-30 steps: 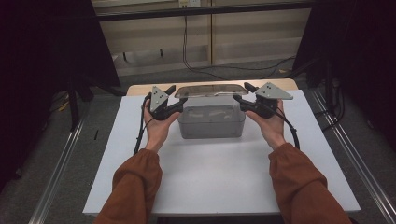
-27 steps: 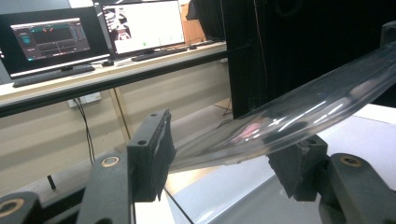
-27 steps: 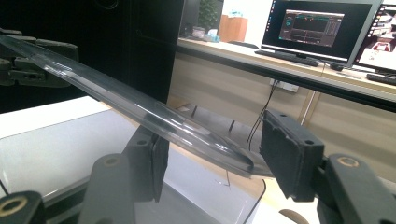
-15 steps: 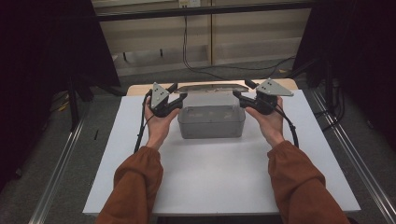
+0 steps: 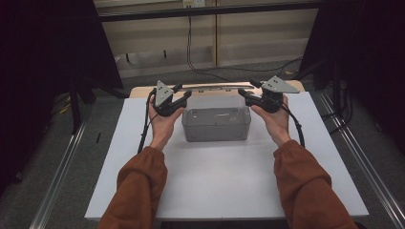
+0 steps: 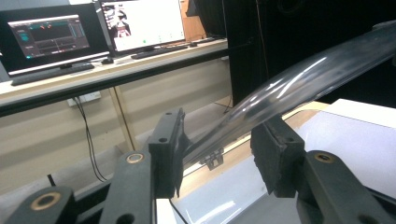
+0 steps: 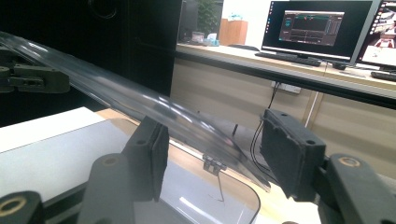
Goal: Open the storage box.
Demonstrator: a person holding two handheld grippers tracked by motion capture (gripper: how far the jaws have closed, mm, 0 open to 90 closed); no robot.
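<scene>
I see clear plastic box point(image 5: 216, 124) mid tabletop point(image 5: 215, 191), grey-tinted, see-through walls. Clear lid point(image 5: 215, 88) hinged up at back, curved, glossy. Left gripper point(image 5: 177, 98) fingers just been closing, lid edge between, contact unclear. Right gripper point(image 5: 246, 90) fingers part open around lid edge.

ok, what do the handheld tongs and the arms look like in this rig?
Both tongs, left and right, are black with two flat rectangular jaws, brass-coloured pivot bushings and screw holes in the pads. Each carries a grey three-cornered plate on top and trails a black cable back along the forearm. The person wears long rust-orange sleeves with gathered cuffs; the hands are bare.
</scene>
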